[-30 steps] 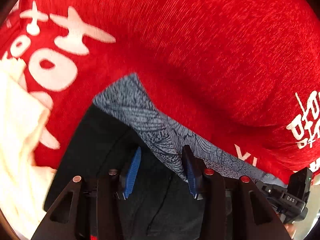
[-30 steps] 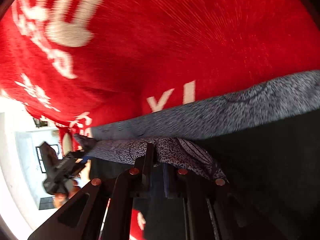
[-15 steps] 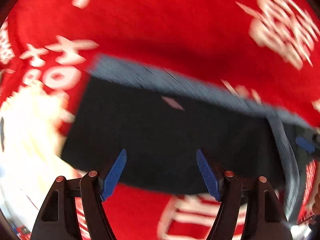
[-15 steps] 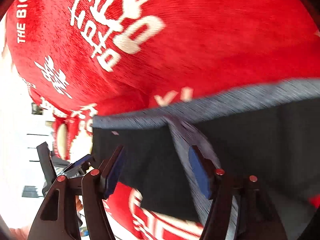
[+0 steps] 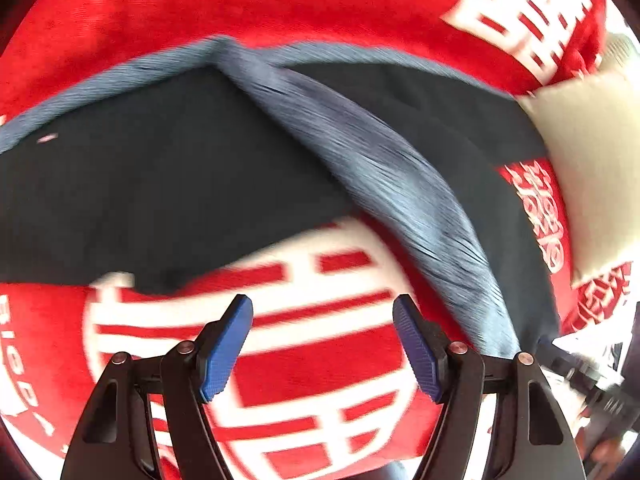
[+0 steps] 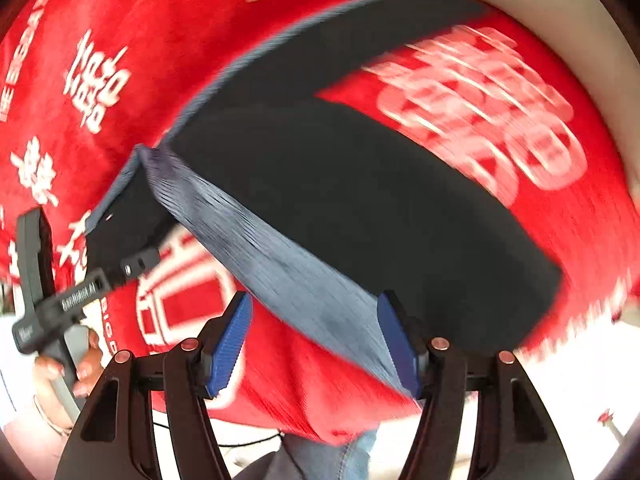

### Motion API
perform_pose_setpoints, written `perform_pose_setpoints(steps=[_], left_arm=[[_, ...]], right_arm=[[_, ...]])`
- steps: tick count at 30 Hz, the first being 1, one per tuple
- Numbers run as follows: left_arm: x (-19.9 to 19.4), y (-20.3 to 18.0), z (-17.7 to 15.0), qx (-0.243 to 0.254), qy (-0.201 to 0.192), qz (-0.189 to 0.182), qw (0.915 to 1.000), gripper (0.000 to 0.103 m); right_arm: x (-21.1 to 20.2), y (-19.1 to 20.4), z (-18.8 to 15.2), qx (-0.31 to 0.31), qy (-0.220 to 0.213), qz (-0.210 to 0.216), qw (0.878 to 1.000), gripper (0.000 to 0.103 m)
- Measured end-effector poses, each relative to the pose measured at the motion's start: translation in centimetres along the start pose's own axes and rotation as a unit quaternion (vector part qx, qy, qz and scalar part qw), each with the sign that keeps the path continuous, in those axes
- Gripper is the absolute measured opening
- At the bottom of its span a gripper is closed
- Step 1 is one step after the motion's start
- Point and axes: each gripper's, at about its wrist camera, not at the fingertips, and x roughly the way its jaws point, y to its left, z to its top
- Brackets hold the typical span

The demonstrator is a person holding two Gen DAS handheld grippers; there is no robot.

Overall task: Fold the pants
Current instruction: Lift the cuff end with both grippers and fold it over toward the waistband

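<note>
Black pants (image 5: 160, 184) with a blue-grey patterned waistband and side stripe (image 5: 400, 184) lie spread on a red blanket with white print (image 5: 320, 0). My left gripper (image 5: 322, 344) is open and empty, above the blanket just short of the pants' near edge. My right gripper (image 6: 314, 340) is open and empty, with the grey stripe (image 6: 280, 264) running between its fingers below. The pants (image 6: 360, 184) also show in the right wrist view, with the left gripper (image 6: 72, 292) in a hand at their left edge.
A cream pillow (image 5: 588, 160) lies at the right end of the red blanket and shows as a pale band at the top right (image 6: 560, 20) in the right wrist view. The blanket's near edge (image 6: 320, 420) drops off toward the person's jeans (image 6: 332, 456).
Both grippers let go of the pants' waistband, opened and pulled back. The pants now lie flat on the blanket, and both views are blurred by motion.
</note>
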Motion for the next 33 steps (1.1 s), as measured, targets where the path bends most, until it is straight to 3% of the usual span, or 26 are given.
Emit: perform_pose_setpoints(steps=[5, 11, 18, 20, 22, 23, 24, 26, 27, 33], left_arm=[[1.6, -3.7, -0.8, 0.008, 0.009, -0.043, 0.999, 0.074], [3.7, -5.6, -0.4, -0.003, 0.024, -0.075, 0.9969, 0.074], [4.8, -5.0, 0.3, -0.045, 0.017, -0.094, 0.9944, 0.074], [5.2, -5.1, 0.7, -0.059, 0.011, -0.1, 0.9932, 0.074], [5.3, -4.9, 1.1, -0.075, 0.009, -0.106, 0.9915, 0.072], [5.4, -5.0, 1.3, -0.083, 0.008, -0.117, 0.9896, 0.058], [5.7, -5.2, 1.6, -0.091, 0.018, -0.135, 0.9864, 0.035], [6.1, -5.5, 2.0, -0.097, 0.031, -0.142, 0.9845, 0.02], [6.1, -5.9, 2.3, -0.097, 0.026, -0.15, 0.9836, 0.008], [3.6, -7.5, 3.9, -0.089, 0.0, -0.16, 0.9831, 0.008]], right_arm=[[-1.4, -5.2, -4.8, 0.064, -0.013, -0.009, 0.998, 0.069], [-1.7, -8.5, -7.1, 0.086, -0.024, -0.007, 0.996, 0.069], [-0.4, -8.8, -6.3, 0.072, -0.02, 0.069, 0.995, 0.067], [0.7, -8.7, -6.0, 0.071, -0.01, 0.09, 0.993, 0.051], [1.1, -9.1, -5.7, 0.074, 0.007, 0.104, 0.992, 0.013], [1.3, -9.3, -5.4, 0.078, 0.017, 0.11, 0.991, 0.006], [1.2, -9.5, -5.1, 0.085, 0.023, 0.119, 0.989, 0.005], [0.8, -9.6, -4.6, 0.093, 0.03, 0.144, 0.985, 0.004], [0.6, -9.6, -4.2, 0.094, 0.033, 0.153, 0.983, 0.003], [-2.2, -9.2, -1.2, 0.076, 0.038, 0.203, 0.975, 0.003]])
